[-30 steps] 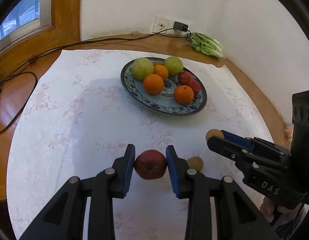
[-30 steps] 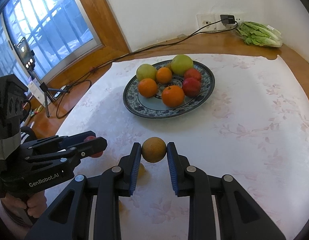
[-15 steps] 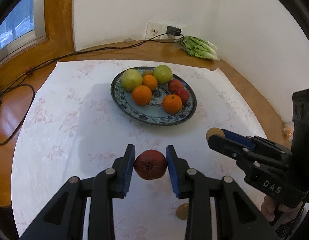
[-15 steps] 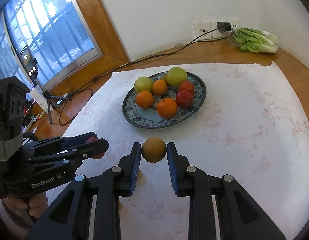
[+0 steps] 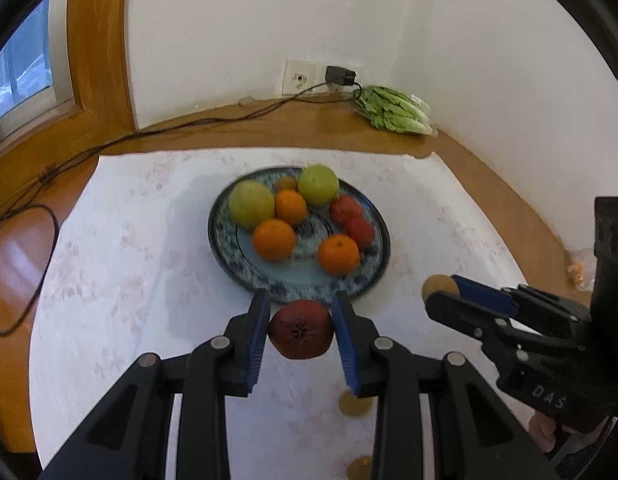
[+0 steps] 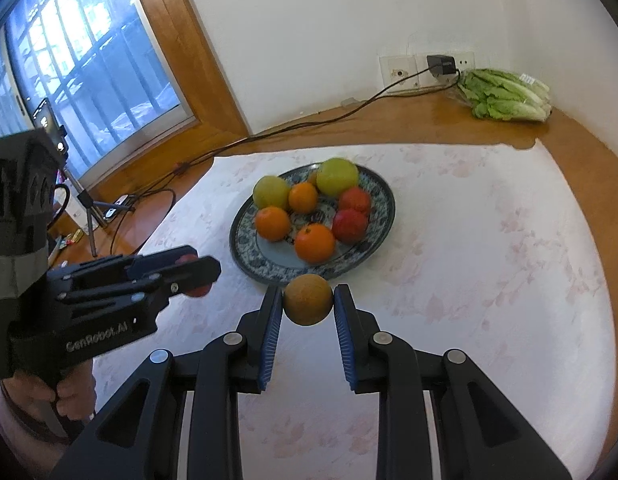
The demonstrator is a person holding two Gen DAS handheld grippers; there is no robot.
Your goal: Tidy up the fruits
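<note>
**Both grippers carrying fruit toward the plate**

The left gripper point(image 5: 300, 334) is pinching a dark red fruit point(image 5: 301, 335) between its blue pads, and the right gripper point(image 6: 308, 306) is clamping a brownish-yellow round fruit point(image 6: 308, 299) the same way. Both fruits are hanging clear of the white floral tablecloth point(image 5: 121, 264).

Compared with a second ago, both tools are sitting higher and nearer the blue patterned plate point(image 5: 225, 256): its near rim is now lying just beyond the held red fruit in the left wrist view, and just past the brownish fruit in the right wrist view. More of the back wall is showing, and the plate is appearing lower in each picture.

The plate is holding two green fruits, three oranges and two red fruits, unchanged. Two small yellowish fruits point(image 5: 355, 404) are now lying on the cloth beneath the left gripper's right finger. Lettuce point(image 6: 505, 96) is resting in the far corner.
</note>
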